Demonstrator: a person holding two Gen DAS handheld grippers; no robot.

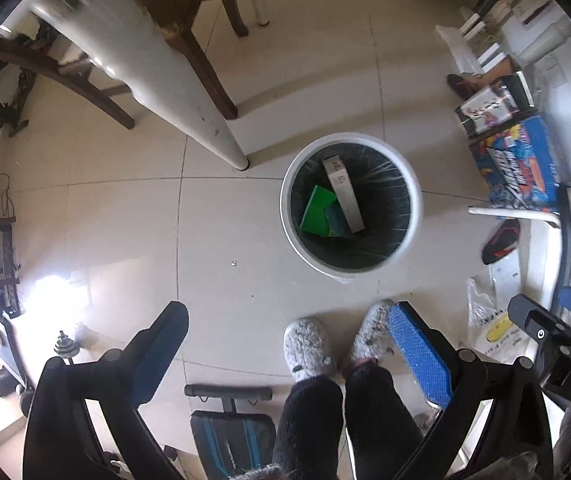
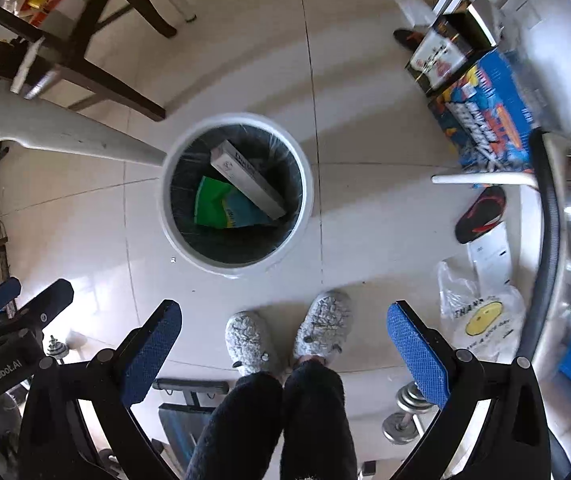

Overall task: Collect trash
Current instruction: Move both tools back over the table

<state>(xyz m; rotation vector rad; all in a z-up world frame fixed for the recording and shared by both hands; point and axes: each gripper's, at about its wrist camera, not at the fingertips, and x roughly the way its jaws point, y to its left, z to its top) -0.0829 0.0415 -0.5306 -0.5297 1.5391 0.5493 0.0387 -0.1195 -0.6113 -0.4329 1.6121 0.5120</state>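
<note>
- The left gripper hangs above the tiled floor, its two blue-padded fingers spread wide with nothing between them
- The right gripper is held the same way, fingers wide apart and holding nothing
- A white round bin with a dark liner stands on the floor ahead of both grippers, just in front of the person's grey fluffy slippers
- Inside the bin lie a long grey box, leaning across it, and a green and blue packet partly under that box; the right wrist view shows the same pair, grey box over the packet
- A white table leg comes down to the floor just left of the bin
- A dark wooden chair stands behind that leg
- To the right lie a bright blue printed box, a black and red shoe and a clear plastic bag with a yellow print, all well apart from the bin
- A dumbbell rests on the floor near the right gripper's finger
</note>
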